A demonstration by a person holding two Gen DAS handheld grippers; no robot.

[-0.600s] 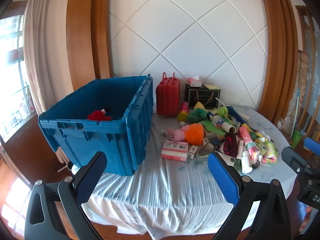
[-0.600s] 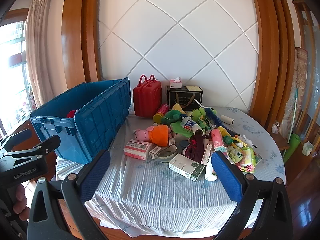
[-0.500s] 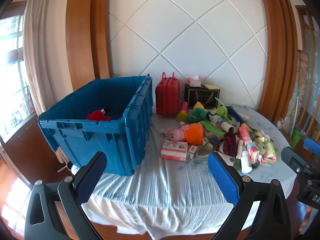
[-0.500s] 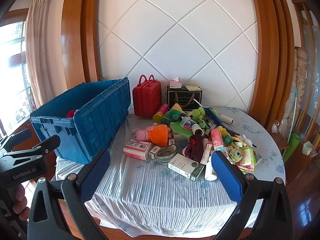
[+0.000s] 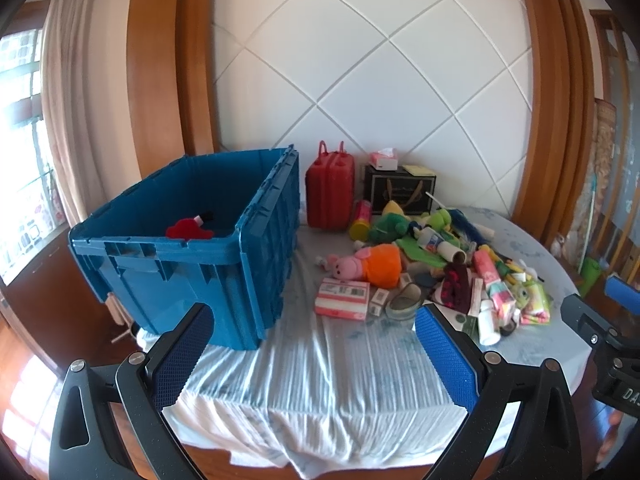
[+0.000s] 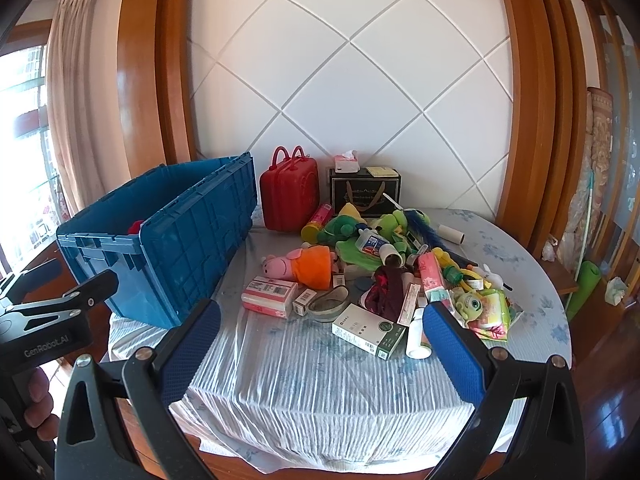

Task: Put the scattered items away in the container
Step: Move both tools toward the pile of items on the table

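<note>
A blue crate (image 5: 224, 248) stands at the table's left; a red plush (image 5: 188, 229) lies inside. It also shows in the right wrist view (image 6: 180, 236). Scattered items lie to its right: a pink pig plush in orange (image 5: 366, 266) (image 6: 304, 264), a pink box (image 5: 342, 303) (image 6: 269, 296), a white and green box (image 6: 370, 330), a dark red cloth (image 6: 386, 290), green plush toys (image 6: 352, 230), a white bottle (image 6: 416, 338). My left gripper (image 5: 312, 354) is open and empty before the table's front edge. My right gripper (image 6: 320, 354) is open and empty, also short of the table.
A red toy suitcase (image 5: 330, 192) and a black gift box (image 5: 400, 196) with a tissue pack stand at the back by the wall. The round table (image 6: 320, 392) has a white and blue cloth. A green roll (image 6: 582, 294) leans on the right.
Both views have shifted very slightly; the grippers stay open and nothing on the table has moved.
</note>
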